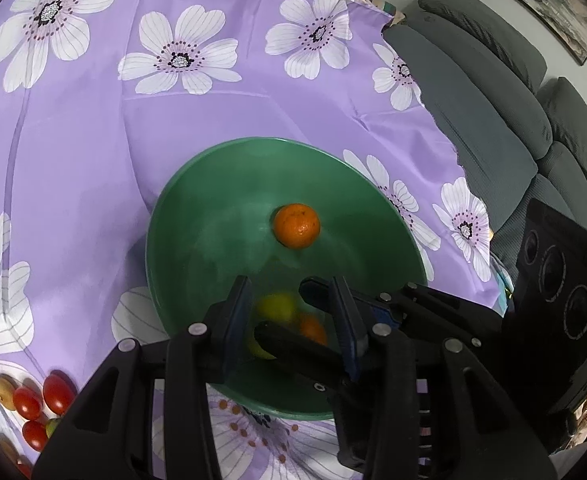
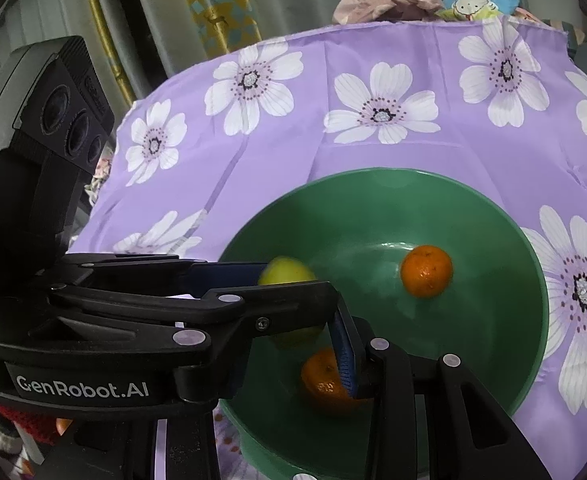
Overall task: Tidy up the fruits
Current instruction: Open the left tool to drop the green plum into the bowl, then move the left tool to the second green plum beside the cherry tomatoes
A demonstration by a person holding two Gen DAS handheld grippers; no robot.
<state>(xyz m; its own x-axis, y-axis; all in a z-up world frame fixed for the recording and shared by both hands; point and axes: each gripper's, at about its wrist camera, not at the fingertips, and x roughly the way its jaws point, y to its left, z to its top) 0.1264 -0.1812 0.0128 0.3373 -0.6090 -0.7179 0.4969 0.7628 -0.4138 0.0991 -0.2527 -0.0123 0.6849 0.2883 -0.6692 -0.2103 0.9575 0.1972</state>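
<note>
the left claw [image 2: 293, 300] grips a yellow fruit [image 2: 287, 270] low over the green bowl [image 1: 197, 200]; the right claw [image 2: 285, 364] holds an orange [image 2: 323, 376] just beside it. release each gently near the bowl floor, clear of the loose orange [image 1: 296, 226] on the far side. tomatoes [image 1: 37, 404] wait on the desk [image 1: 93, 140].

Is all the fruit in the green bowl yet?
Not yet. One orange already lies in the green bowl. The left gripper holds a yellow fruit and the right gripper another orange over it. Small tomatoes wait on the cloth.
</note>
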